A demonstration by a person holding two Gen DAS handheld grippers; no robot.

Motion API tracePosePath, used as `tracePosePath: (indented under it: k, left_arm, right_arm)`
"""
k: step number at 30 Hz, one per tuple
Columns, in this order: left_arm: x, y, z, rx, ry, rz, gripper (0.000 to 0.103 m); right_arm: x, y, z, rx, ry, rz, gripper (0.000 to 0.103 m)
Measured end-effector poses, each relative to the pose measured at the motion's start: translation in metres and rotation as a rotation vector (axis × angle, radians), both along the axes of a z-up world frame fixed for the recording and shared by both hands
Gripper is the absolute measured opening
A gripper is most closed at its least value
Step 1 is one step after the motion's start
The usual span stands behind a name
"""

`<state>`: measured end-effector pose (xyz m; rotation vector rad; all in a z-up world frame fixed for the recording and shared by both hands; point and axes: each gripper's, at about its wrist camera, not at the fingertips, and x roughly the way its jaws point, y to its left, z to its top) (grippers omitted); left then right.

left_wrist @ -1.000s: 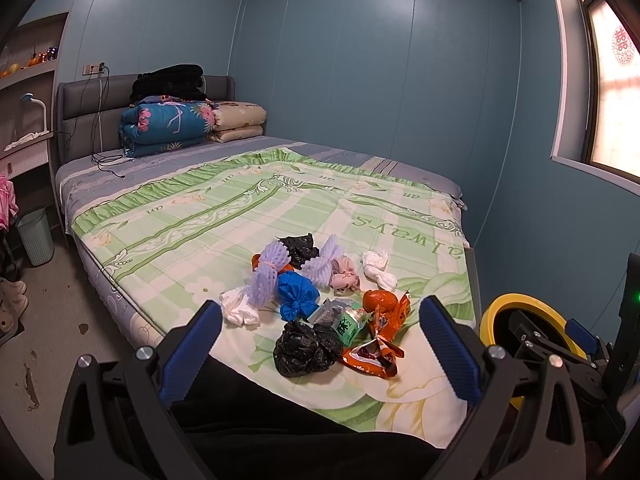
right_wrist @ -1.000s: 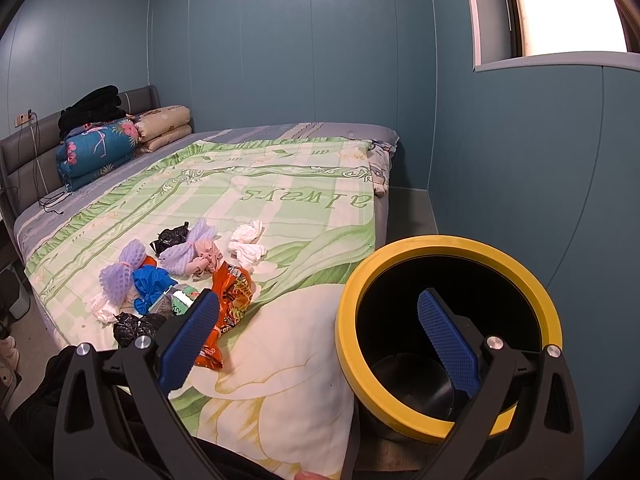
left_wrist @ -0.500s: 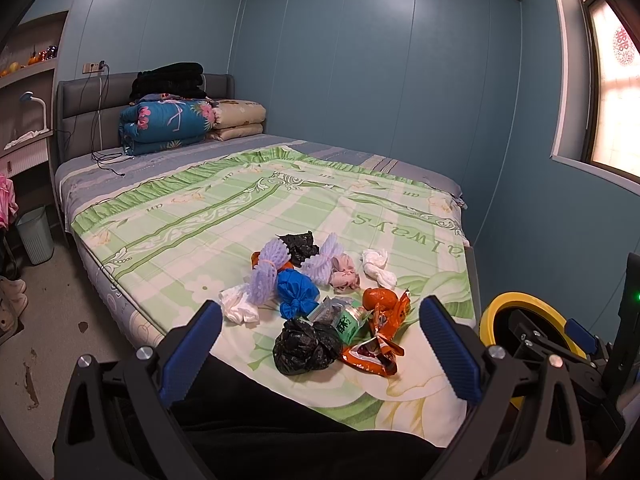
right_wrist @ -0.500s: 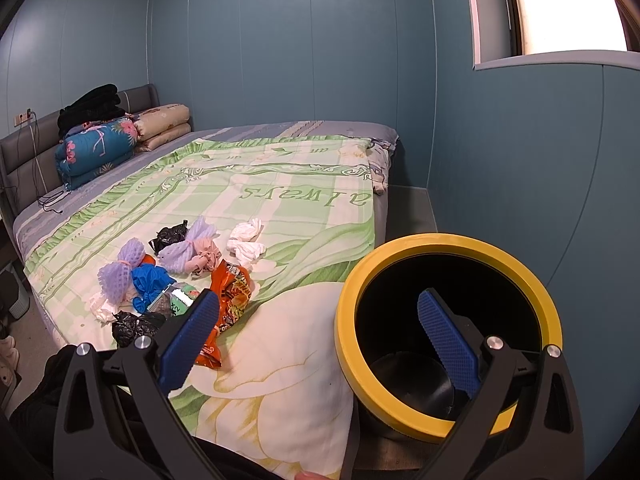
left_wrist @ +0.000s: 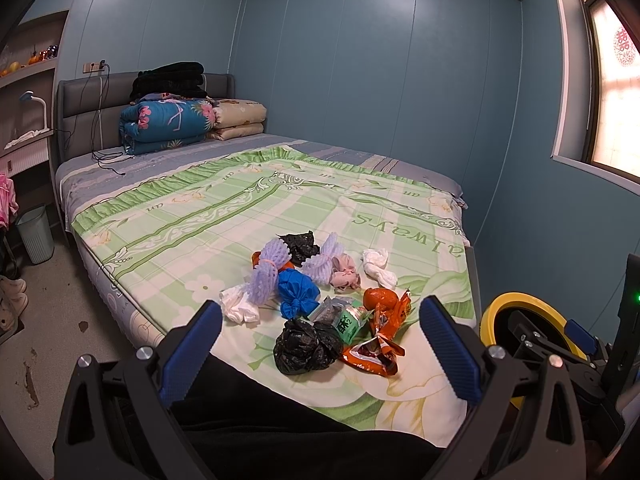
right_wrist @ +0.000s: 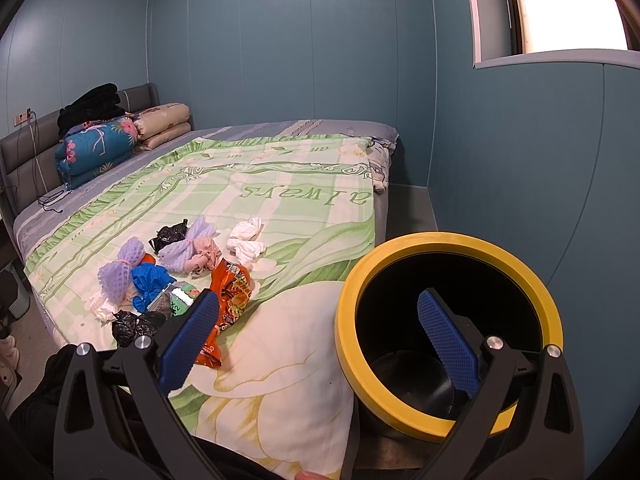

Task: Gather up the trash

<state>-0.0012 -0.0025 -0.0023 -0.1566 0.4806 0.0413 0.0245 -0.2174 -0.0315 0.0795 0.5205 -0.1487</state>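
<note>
On the bed (left_wrist: pixel 168 216), trash is heaped near its foot, the yellow-rimmed bin (right_wrist: pixel 448 332) just beside. Both the left gripper (left_wrist: pixel 320 354) and right gripper (right_wrist: pixel 320 336) are held spread, empty. The black bag (left_wrist: pixel 306 346), nearest, is best pinched first by its crumpled top.

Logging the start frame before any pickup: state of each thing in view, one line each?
left tool: open, holds nothing, above the near bed edge
right tool: open, holds nothing
yellow-rimmed bin: upright beside the bed, open top, looks empty
black bag: knotted, lying on the bedspread
orange snack wrapper: crumpled, torn open
blue bag: knotted
white tissue: twisted, apart from the pile
folded quilts: stacked at the headboard
</note>
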Motion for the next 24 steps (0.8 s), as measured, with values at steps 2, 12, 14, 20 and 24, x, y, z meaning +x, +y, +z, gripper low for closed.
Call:
tracePosePath:
  k: [2, 12, 14, 20, 24]
  left_arm:
    - [-0.0001, 0.0, 0.0, 0.0, 0.0, 0.0, 0.095]
    - [-0.0003, 0.0003, 0.0001, 0.001, -0.001, 0.0, 0.095]
    - [-0.0005, 0.0023, -0.0006, 0.001, -0.003, 0.001, 0.095]
    - [-0.0004, 0.0039, -0.0003, 0.004, -0.003, 0.005, 0.095]
    - [0.0016, 0.0064, -0.0003, 0.003, 0.004, 0.012, 0.095]
  right_arm:
    - [0.0011, 0.0013, -0.0018, 0.0, 0.003, 0.001, 0.095]
    - [-0.0002, 0.0014, -0.0025, 0.001, 0.003, -0.001, 0.095]
    - [0.0012, 0.0021, -0.0031, 0.002, 0.004, -0.001, 0.095]
    - [0.0015, 0.0018, -0.0029, 0.005, 0.005, 0.005, 0.095]
    - [0.0093, -0.004, -0.0017, 0.023, 0.026, 0.006, 0.095]
